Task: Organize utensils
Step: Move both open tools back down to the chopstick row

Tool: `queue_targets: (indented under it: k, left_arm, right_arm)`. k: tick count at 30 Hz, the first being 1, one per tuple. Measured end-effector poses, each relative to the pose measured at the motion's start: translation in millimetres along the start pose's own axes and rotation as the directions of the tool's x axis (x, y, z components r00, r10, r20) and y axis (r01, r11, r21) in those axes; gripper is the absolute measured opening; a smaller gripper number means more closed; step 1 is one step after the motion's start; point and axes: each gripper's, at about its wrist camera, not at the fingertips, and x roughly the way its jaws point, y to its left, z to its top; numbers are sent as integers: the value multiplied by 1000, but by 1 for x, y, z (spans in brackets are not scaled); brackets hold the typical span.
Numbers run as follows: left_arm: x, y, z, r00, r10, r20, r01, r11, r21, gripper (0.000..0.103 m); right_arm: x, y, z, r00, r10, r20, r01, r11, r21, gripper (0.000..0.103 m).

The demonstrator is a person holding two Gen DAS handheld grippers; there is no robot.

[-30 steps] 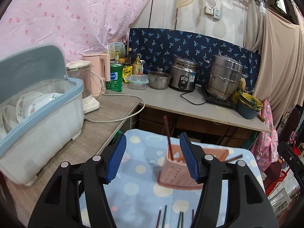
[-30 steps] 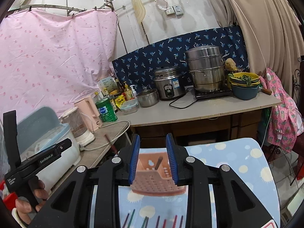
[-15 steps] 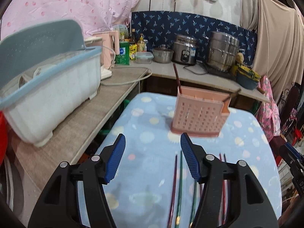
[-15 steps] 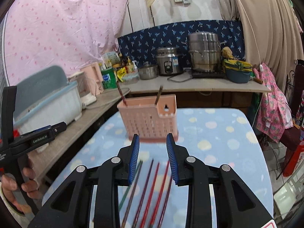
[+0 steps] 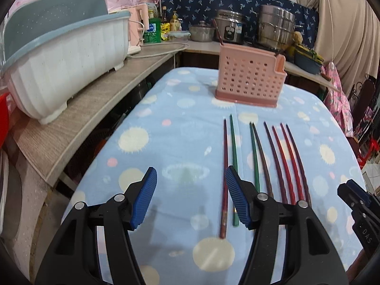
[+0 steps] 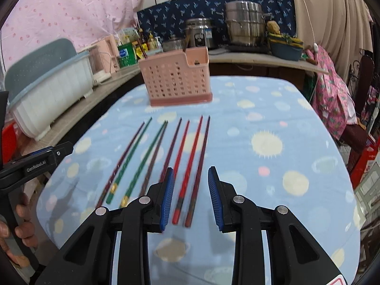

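Descending: both grippers, a second ago level with the pink perforated plastic utensil caddy, now hang low over the row of eight lacquered chopsticks, so picking looks about to begin. Left gripper: jaws moderately wide, empty, its right-hand finger over the dark red and green pair. Right gripper: jaws narrower, empty, framing the red and maroon sticks at the row's right end. Chopsticks: slim, tapered, parallel on the blue dotted tablecloth, tips toward the caddy, which already holds a few sticks.
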Motion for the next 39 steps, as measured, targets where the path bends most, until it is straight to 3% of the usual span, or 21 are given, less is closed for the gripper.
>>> queue_targets:
  k: [6,14,39]
  left_arm:
    - [4,-6,-28,999,-7,-39,7,1000,13,57]
    - [13,-13,-45,997,-26,-77,28,999,27,58]
    - [46,-21,-60,989,-14,-144,20,999,37,62]
  right_arm:
    - [13,-3,-23,999,-11,-45,11,1000,19,29]
    - [28,-4,-28,997,-9,-75,12,999,39,29]
    - [49,-2,-33,992,-17,-124,21,999,38,20]
